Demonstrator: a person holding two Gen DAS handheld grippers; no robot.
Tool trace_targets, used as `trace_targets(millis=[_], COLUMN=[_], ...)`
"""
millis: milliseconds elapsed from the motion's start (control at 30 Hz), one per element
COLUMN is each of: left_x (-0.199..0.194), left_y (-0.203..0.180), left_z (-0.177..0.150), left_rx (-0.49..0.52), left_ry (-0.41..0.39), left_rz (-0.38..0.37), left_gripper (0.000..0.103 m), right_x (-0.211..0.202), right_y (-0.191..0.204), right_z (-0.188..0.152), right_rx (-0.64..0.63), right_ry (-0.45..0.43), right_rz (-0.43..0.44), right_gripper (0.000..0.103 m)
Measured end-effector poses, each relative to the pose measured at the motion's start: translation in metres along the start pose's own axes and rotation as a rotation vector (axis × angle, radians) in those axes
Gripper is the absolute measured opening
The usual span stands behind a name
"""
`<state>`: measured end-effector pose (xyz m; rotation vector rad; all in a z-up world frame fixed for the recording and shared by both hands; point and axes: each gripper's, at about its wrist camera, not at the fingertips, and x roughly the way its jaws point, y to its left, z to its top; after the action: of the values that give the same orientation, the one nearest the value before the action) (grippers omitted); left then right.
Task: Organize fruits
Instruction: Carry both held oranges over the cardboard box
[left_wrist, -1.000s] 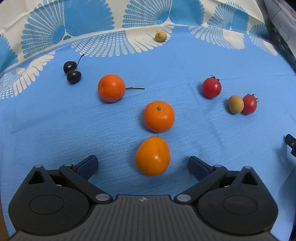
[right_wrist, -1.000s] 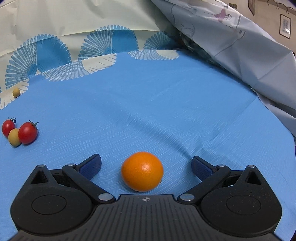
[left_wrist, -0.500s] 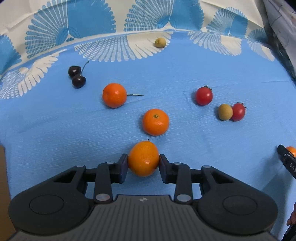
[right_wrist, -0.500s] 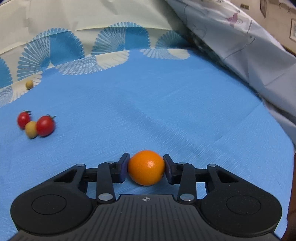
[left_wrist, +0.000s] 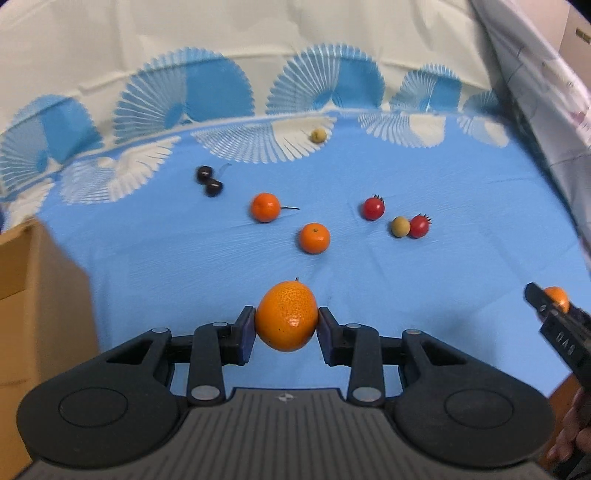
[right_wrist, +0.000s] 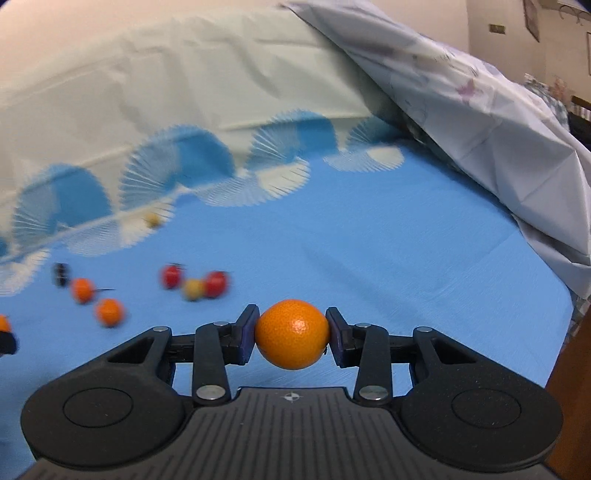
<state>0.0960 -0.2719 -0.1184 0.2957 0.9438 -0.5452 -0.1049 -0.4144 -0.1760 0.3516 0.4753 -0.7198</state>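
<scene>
My left gripper (left_wrist: 286, 328) is shut on an oval orange (left_wrist: 286, 320), held clear above the blue cloth (left_wrist: 424, 295). My right gripper (right_wrist: 291, 334) is shut on a round orange (right_wrist: 291, 334), also lifted off the cloth. That right gripper (left_wrist: 554, 314) shows at the right edge of the left wrist view with its orange (left_wrist: 556, 297). Two more oranges (left_wrist: 265, 207) (left_wrist: 314, 237) lie on the cloth beyond. Two dark cherries (left_wrist: 209, 181), two red cherry tomatoes (left_wrist: 373, 208) (left_wrist: 419, 226) and two small yellowish fruits (left_wrist: 400, 226) (left_wrist: 318, 135) are scattered farther off.
A cardboard box (left_wrist: 33, 314) stands at the cloth's left edge. A pale crumpled sheet (right_wrist: 480, 110) rises along the right side. The cloth's fan-patterned border (left_wrist: 221, 110) drapes upward at the back. A person's fingers (left_wrist: 570, 439) show at the lower right.
Both grippers went from wide open around their oranges to shut on them, then rose with the fruit. The table now appears farther away in both views.
</scene>
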Motion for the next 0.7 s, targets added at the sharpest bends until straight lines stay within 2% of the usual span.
trace_targets(millis=[133,367,567,700], left_x=[-0.056,-0.148,-0.210,-0.238], left_y=[0.022,0.078,0.135,0.167], left_z=[-0.020,-0.064,-0.119,-0.156], left_rx=[-0.016,-0.067,-0.127,-0.173], left_ry=[-0.042,-0.084,-0.105,-0.096], left_rz=[0.010,0.096,0.154,0.184], left_gripper=[0.039,0.039,0.039,0.039], right_x=[-0.056,-0.145,-0.214,-0.255], right_y=[0.031,0.087,0.137,0.168], right_z=[-0.003,-0.011,-0.026,-0.044], right_rx=[-0.016,-0.060,-0.145,-0.215], right_ry=[-0.038,-0.073,-0.081,-0.061], right_rz=[0.092,0.276,0.440,0.533], right_gripper=[0.041,0.041,0.041,0.041])
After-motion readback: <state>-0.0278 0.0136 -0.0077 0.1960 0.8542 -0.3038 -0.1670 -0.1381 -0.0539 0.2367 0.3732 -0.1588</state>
